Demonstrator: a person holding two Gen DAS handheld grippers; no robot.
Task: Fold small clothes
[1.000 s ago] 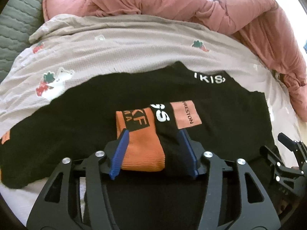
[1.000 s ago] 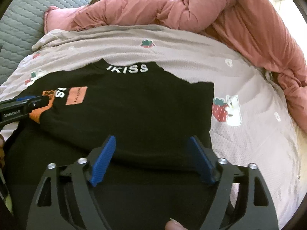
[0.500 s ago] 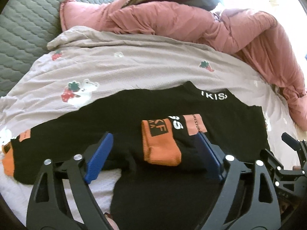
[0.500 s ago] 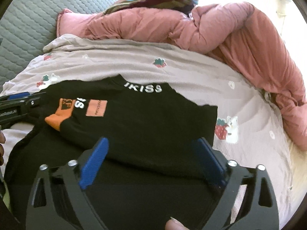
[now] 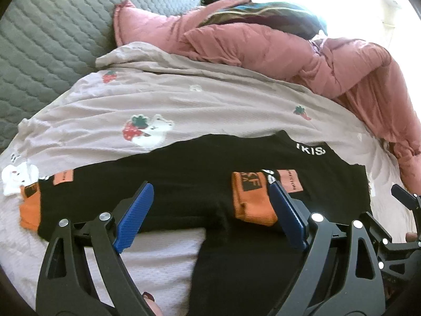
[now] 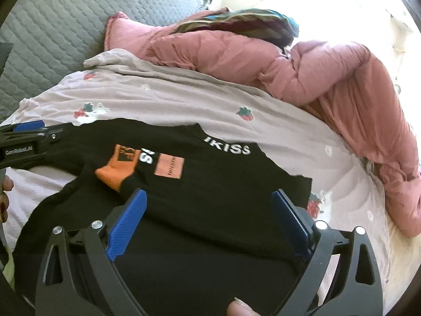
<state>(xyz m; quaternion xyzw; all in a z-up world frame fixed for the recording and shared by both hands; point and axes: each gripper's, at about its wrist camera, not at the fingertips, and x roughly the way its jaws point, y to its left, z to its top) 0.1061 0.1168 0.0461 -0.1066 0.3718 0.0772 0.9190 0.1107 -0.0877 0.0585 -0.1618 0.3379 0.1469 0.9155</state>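
Hovering above bed, 2 grippers, nothing pinched. Left gripper: blue pads spread wide, clear of cloth. Right gripper: pads spread wide, black fabric beneath, no contact seen. Black top: flat on bed, white "IKISS" at collar, 1 sleeve folded across chest, its orange cuff just beside left gripper's right pad; other sleeve stretched out sideways. Strawberry-print sheet underneath. Pink quilt bunched beyond. Grey quilted headboard behind.
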